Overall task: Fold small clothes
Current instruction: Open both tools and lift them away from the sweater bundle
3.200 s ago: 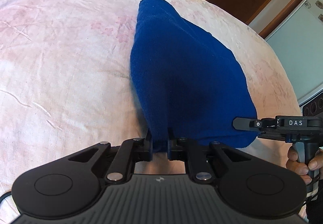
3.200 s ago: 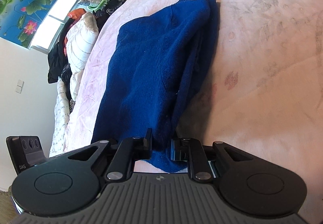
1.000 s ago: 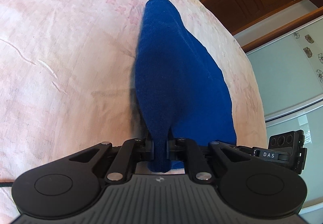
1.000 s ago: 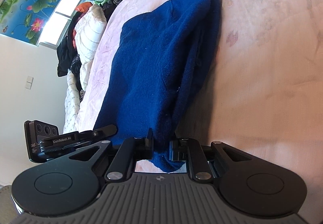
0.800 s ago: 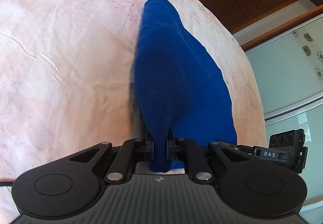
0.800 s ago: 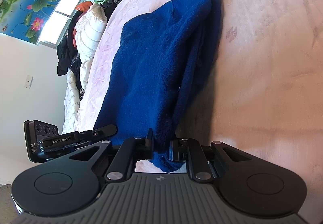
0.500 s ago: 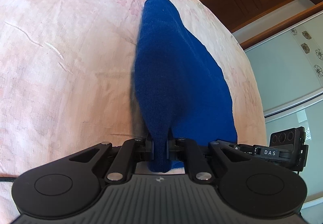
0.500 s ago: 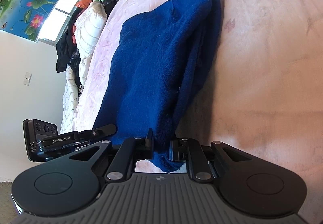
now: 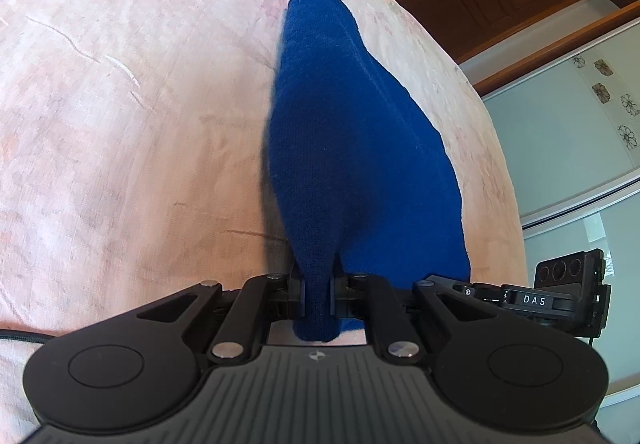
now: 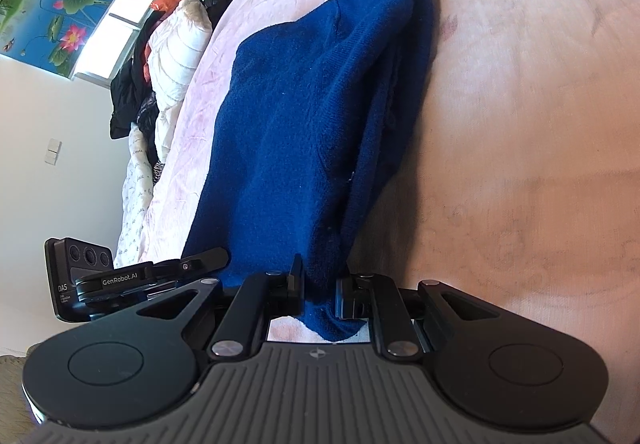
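Since three seconds earlier, the right claw (image 9: 476, 290) had closed in beside the left claw (image 9: 316, 284). Each claw was clamped narrowly on a near corner of the blue knit garment (image 9: 352, 148), which stretched away from both onto the pink bed (image 9: 120, 124).

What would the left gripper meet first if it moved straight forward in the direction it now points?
The left gripper is shut on the blue garment, so it would push into that cloth first, probably then the pink bedcover under it.
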`<state>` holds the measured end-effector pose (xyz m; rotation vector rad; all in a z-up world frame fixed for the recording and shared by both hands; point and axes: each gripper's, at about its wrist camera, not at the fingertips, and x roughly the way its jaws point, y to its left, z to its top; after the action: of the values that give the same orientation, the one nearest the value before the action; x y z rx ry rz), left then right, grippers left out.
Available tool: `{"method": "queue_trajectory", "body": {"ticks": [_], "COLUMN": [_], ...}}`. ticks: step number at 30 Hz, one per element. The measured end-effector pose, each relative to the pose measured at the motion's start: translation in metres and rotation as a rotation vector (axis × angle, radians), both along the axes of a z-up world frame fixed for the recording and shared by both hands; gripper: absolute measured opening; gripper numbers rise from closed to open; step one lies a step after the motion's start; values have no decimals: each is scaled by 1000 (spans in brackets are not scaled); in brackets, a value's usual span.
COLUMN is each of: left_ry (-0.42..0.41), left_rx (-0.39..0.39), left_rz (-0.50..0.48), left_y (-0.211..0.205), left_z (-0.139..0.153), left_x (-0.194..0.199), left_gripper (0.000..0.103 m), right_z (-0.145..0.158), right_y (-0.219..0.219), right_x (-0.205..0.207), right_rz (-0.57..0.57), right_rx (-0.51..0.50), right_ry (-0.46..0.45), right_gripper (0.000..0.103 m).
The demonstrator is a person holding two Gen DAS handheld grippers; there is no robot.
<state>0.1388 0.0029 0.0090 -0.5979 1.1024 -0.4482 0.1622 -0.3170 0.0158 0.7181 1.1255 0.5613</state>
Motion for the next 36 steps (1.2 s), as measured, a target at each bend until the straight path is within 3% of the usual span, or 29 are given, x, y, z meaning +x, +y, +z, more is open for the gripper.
{"method": "queue_trajectory", "body": {"ticks": [6, 11, 14, 16, 18, 20, 22, 23, 24, 27, 29, 32, 34, 36], "left_ry": [-10, -120, -284, -418, -492, -459, -385, -361, -406, -360, -372, -463, -497, -493], "left_rx": [25, 91, 240, 300, 326, 352, 398, 416, 375, 294, 347, 456, 482, 510], "left_rz": [-1, 26, 69, 67, 28, -58, -112, -106, -77, -24, 8, 47, 60, 69], "left_y": [-3, -5, -13, -24, -43, -67, -82, -82, -75, -60, -61, -66, -70, -75], "left_z": [-7, 5, 36, 55, 63, 52, 26, 10, 5, 4, 12, 19, 12, 3], "left_x": [0, -22, -51, -66, -71, -65, -54, -50, -54, -55, -64, -91, -102, -111], "left_gripper": [12, 14, 14, 14, 14, 14, 14, 14, 14, 14, 14, 17, 30, 39], "right_z": [-3, -3, 21, 46, 65, 68, 54, 42, 27, 7, 8, 28, 35, 31], "right_y": [4, 2, -1, 8, 26, 42, 54, 58, 58, 39, 32, 45, 57, 63], "right_x": [2, -9, -31, -49, -60, -53, -40, -32, -27, -35, -48, -83, -113, -130], "right_rz": [-8, -78, -146, -190, -167, -122, -76, -63, -62, -138, -177, -179, -189, -205], "right_rx": [-22, -28, -142, -285, -349, -304, -276, -285, -303, -187, -164, -300, -425, -514], "right_ry": [3, -9, -131, -286, -433, -443, -379, -323, -256, -245, -225, -350, -462, -511], "right_gripper": [17, 31, 29, 31, 37, 42, 45, 45, 42, 31, 31, 45, 70, 71]}}
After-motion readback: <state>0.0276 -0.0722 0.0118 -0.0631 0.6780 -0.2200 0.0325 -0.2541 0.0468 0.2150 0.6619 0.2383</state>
